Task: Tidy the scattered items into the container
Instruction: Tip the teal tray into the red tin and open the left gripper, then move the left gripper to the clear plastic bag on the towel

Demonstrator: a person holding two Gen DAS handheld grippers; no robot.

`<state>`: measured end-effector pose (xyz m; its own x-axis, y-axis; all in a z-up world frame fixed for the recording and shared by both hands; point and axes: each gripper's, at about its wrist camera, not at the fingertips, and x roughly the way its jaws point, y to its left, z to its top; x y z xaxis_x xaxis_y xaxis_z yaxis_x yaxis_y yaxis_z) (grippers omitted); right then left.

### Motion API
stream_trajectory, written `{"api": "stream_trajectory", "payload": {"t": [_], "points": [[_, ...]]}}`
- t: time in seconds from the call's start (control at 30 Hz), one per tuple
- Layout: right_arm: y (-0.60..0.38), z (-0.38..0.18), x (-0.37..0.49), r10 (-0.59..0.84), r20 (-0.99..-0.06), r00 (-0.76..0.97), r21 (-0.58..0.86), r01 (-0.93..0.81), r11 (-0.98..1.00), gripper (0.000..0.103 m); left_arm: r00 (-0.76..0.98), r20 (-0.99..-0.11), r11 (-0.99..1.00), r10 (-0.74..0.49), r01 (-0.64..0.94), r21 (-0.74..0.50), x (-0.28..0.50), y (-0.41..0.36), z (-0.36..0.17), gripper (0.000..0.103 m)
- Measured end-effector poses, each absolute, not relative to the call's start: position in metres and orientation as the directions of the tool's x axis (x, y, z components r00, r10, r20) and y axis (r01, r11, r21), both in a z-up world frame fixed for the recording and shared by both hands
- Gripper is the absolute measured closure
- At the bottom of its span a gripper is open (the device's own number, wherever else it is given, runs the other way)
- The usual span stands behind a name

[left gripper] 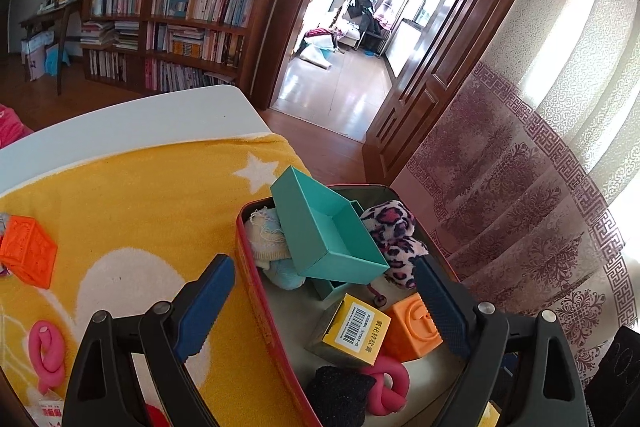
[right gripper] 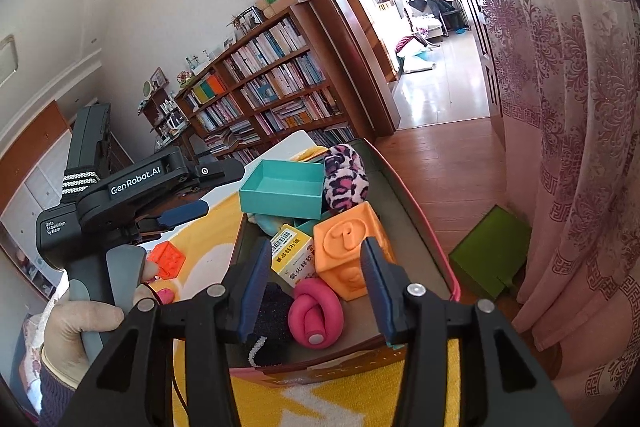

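Observation:
A red-rimmed container point(left gripper: 249, 267) point(right gripper: 438, 255) sits on the yellow towel. Inside it lie a teal box point(left gripper: 328, 235) point(right gripper: 280, 191), a leopard plush point(left gripper: 394, 233) point(right gripper: 344, 183), a yellow barcode carton point(left gripper: 352, 331) point(right gripper: 292, 255), an orange cube point(left gripper: 412, 329) point(right gripper: 352, 251), a pink knot point(left gripper: 384, 387) point(right gripper: 316, 315) and a black sock point(left gripper: 340, 397) point(right gripper: 272, 323). My left gripper point(left gripper: 326, 307) hangs wide open above the container's near-left rim. My right gripper point(right gripper: 318, 283) is open above the pink knot, gripping nothing. On the towel lie another orange cube point(left gripper: 28, 255) point(right gripper: 168, 259) and another pink knot point(left gripper: 48, 351).
The yellow towel point(left gripper: 140, 195) covers a white table point(left gripper: 120, 127). A person's hand point(right gripper: 80, 319) holds the left tool at the left of the right wrist view. A patterned curtain point(left gripper: 520, 207) hangs right of the container, and a green box point(right gripper: 492, 259) lies on the wooden floor.

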<state>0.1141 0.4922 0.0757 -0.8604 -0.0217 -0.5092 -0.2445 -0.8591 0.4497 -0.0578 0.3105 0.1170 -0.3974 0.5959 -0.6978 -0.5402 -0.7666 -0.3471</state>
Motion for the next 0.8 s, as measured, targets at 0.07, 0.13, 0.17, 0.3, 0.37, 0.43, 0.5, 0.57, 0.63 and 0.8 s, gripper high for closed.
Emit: {"api": "stream_trajectory", "payload": {"t": [0.07, 0.13, 0.17, 0.3, 0.37, 0.43, 0.5, 0.57, 0.63, 0.8], "points": [[0.485, 0.079, 0.114, -0.026, -0.504, -0.863, 0.443, -0.232, -0.866, 0.048, -0.407, -0.697, -0.774, 0.590, -0.531, -0.344, -0.056, 0.300, 0.117, 0.010], [0.477, 0.081, 0.113, -0.039, -0.502, -0.864, 0.439, -0.216, -0.872, 0.047, -0.415, -0.699, -0.783, 0.582, -0.517, -0.345, -0.054, 0.288, 0.116, 0.010], [0.472, 0.082, 0.112, -0.044, -0.502, -0.864, 0.435, -0.208, -0.876, 0.047, -0.418, -0.699, -0.787, 0.580, -0.508, -0.350, -0.054, 0.281, 0.116, 0.010], [0.453, 0.085, 0.110, -0.067, -0.500, -0.863, 0.427, -0.179, -0.886, 0.041, -0.435, -0.694, -0.803, 0.574, -0.467, -0.371, -0.051, 0.249, 0.114, 0.010], [0.441, 0.085, 0.109, -0.080, -0.500, -0.862, 0.421, -0.161, -0.893, 0.038, -0.450, -0.694, -0.816, 0.562, -0.441, -0.374, -0.050, 0.229, 0.112, 0.010], [0.428, 0.086, 0.107, -0.096, -0.501, -0.860, 0.414, -0.140, -0.899, 0.036, -0.463, -0.696, -0.828, 0.549, -0.415, -0.376, -0.048, 0.208, 0.110, 0.010], [0.415, 0.086, 0.104, -0.117, -0.504, -0.856, 0.410, -0.117, -0.904, 0.034, -0.475, -0.698, -0.840, 0.535, -0.388, -0.380, -0.045, 0.185, 0.108, 0.010], [0.401, 0.084, 0.100, -0.148, -0.510, -0.847, 0.410, -0.089, -0.908, 0.033, -0.491, -0.700, -0.852, 0.518, -0.362, -0.377, -0.042, 0.161, 0.106, 0.010], [0.388, 0.082, 0.096, -0.181, -0.518, -0.836, 0.413, -0.059, -0.909, 0.032, -0.514, -0.700, -0.868, 0.496, -0.329, -0.373, -0.039, 0.135, 0.103, 0.010], [0.350, 0.077, 0.087, -0.229, -0.541, -0.809, 0.385, 0.004, -0.923, 0.031, -0.548, -0.704, -0.891, 0.452, -0.231, -0.392, -0.036, 0.072, 0.093, 0.010]]}}
